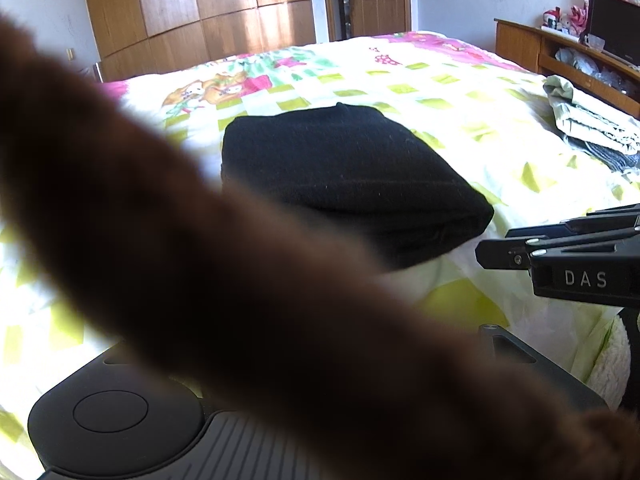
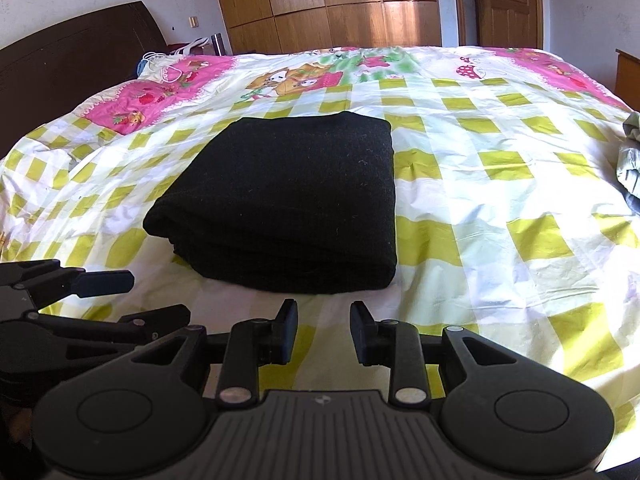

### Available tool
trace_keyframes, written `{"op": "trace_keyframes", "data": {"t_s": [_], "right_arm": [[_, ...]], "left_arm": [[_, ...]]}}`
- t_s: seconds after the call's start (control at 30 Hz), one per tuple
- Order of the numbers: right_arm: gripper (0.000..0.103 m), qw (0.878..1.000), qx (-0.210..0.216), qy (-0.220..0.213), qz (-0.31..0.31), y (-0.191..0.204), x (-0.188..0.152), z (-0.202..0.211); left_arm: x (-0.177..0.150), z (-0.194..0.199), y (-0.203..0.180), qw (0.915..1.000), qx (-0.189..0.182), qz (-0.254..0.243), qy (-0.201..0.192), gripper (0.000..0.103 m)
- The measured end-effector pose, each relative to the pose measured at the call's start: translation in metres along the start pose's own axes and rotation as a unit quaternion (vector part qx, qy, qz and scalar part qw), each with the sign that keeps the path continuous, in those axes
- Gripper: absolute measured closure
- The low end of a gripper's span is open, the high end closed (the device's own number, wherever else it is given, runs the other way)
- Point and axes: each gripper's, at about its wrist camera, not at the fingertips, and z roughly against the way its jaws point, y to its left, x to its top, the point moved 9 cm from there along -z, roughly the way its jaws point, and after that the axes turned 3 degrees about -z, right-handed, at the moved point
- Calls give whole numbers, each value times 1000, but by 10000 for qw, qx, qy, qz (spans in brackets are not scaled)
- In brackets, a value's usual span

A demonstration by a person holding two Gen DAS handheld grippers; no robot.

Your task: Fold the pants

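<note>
The black pants [image 2: 280, 200] lie folded in a thick square on the bed [image 2: 500, 168], straight ahead of the right gripper [image 2: 324, 326]. Its jaws are apart and empty. The left gripper [image 2: 132, 300], also open, sits just left, about as near. No containers are in view.

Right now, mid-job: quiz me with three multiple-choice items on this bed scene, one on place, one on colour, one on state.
1. Where do the pants lie?
A. on the bedspread
B. on the floor
C. in the wardrobe

2. What colour are the pants?
A. pink
B. black
C. green

3. How is the right gripper?
A. shut on the pants
B. holding the bedspread
C. open, holding nothing

Answers:
1 A, they rest on the checked cover.
2 B, the folded bundle is black all over.
3 C, a gap shows between its fingers, short of the pants.
</note>
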Motion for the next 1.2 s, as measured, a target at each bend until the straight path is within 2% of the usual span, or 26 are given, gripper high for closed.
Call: {"op": "trace_keyframes", "data": {"t_s": [0.07, 0.2, 0.3, 0.5, 0.77, 1.2], "right_arm": [[54, 10000, 54, 0, 26, 3, -1, 0], [53, 9999, 103, 50, 48, 6, -4, -1], [53, 9999, 62, 49, 65, 4, -4, -2], [52, 9999, 22, 116, 85, 4, -5, -7], [51, 9998, -64, 80, 180, 3, -5, -8], [49, 9995, -186, 80, 230, 0, -8, -7]], "left_arm": [[1, 0, 2, 10000, 2, 88, -34, 30], [-1, -2, 4, 9997, -63, 221, 7, 26], [-1, -4, 3, 9998, 36, 211, 46, 17], [0, -8, 5, 9993, -67, 355, 9, 15], [1, -15, 11, 9983, -18, 582, 51, 9], [3, -15, 5, 9992, 20, 399, 46, 4]]}}
